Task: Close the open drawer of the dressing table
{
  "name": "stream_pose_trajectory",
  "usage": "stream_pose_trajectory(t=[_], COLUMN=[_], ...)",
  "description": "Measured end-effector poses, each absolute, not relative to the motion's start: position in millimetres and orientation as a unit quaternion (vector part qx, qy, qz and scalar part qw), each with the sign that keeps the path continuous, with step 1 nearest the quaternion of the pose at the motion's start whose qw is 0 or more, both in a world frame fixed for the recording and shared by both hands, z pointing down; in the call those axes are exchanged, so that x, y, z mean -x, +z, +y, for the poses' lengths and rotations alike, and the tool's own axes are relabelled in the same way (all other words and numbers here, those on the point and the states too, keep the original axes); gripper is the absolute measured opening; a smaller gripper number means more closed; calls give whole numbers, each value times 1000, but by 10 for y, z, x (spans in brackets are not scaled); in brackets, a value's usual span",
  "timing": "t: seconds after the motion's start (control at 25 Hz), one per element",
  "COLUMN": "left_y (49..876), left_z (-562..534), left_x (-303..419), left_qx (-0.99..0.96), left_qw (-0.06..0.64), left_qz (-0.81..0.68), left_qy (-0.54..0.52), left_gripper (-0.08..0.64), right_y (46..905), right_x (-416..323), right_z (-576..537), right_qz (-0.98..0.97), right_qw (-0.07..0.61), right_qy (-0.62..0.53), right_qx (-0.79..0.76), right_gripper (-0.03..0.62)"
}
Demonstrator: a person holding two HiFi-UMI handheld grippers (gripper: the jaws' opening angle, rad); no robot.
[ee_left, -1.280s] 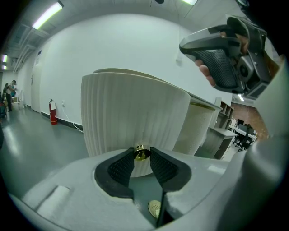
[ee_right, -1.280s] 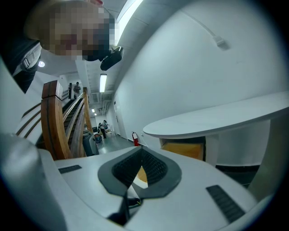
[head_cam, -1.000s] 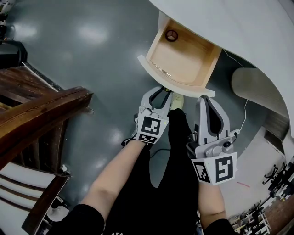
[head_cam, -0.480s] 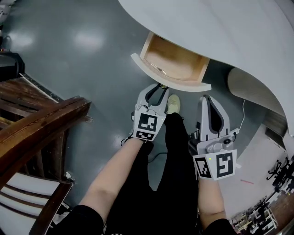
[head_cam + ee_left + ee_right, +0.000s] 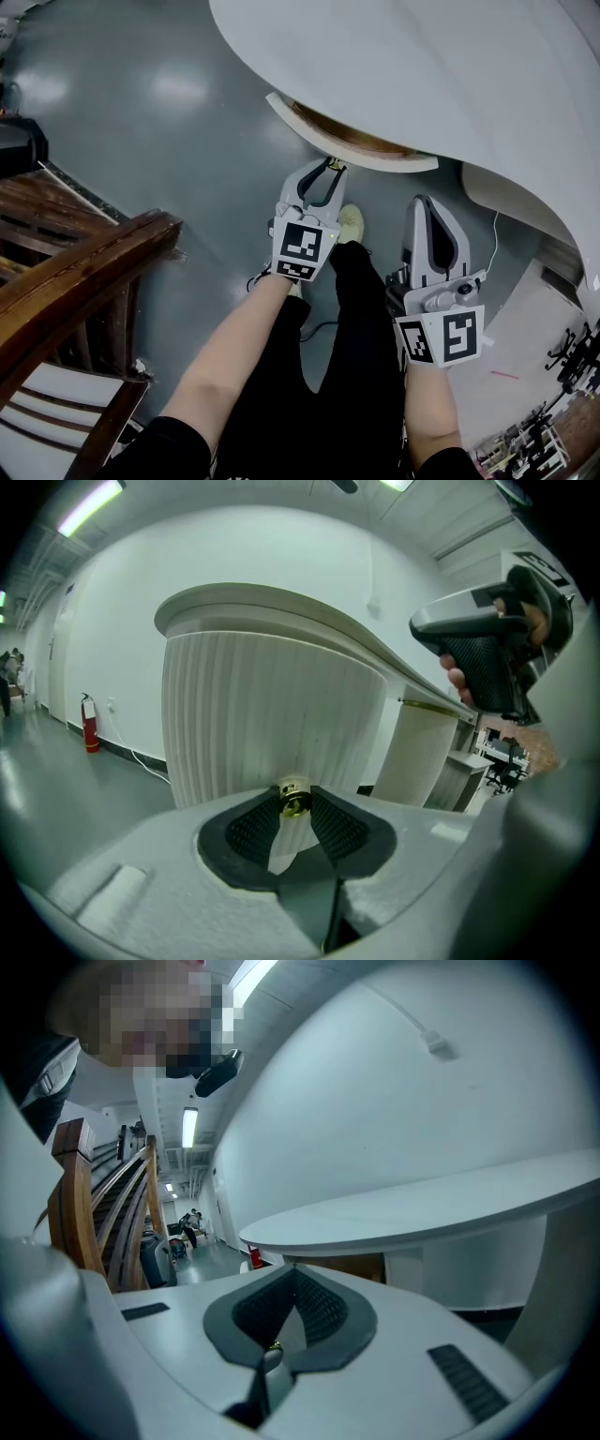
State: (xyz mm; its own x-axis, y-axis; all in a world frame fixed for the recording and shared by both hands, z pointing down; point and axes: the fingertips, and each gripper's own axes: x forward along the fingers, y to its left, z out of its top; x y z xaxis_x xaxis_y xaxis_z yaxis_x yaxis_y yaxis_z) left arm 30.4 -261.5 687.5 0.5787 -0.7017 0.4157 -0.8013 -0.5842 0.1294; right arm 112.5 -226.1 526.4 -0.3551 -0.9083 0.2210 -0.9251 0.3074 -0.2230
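Left gripper view gives us the clearest look. The left gripper point(image 5: 293, 804) has its jaw tips pinched on the little brass knob point(image 5: 293, 793) of the drawer point(image 5: 367, 156), with the ribbed white drawer front filling the frame right behind it. So that one's clamped on the knob, not just resting near it.

In the head view the same gripper sits right at the drawer's left end. The forearm runs straight out from us toward it, wrist in line, and the gripper is tipped a bit downward.

The right gripper point(image 5: 423, 201) has its jaws together with nothing between them. It hangs nearer to us than the drawer, off toward its right end and clearly apart from it, pointing roughly the same way as the left. That forearm is held closer in. We'd say it has no part in this step.

As for progress, we reckon this is nearly finished. The drawer is tucked almost all the way under the table point(image 5: 441, 75). Only the curved white front and a thin strip of the wooden inside poke out from under the top.

What's left is the last bit of push to get the front flush, then letting go of the knob.

Below the drawer there's a shoe point(image 5: 351, 223) on the grey floor point(image 5: 169, 122). A wooden chair point(image 5: 84, 272) sits well off to the drawer's left.
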Motion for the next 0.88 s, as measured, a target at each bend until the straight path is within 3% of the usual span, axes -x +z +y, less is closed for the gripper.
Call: stream_pose_trajectory(t=[0.88], left_y=[6763], left_z=[-3350], left_x=[-571], left_qx=[-886], left_qw=[118], left_qz=[-430], left_qy=[127], left_gripper=[109], right_y=[5423], right_x=[-1282], right_z=[-2554], right_qz=[-807], right_qw=[21], right_qy=[153], right_qx=[-570], right_gripper=[15])
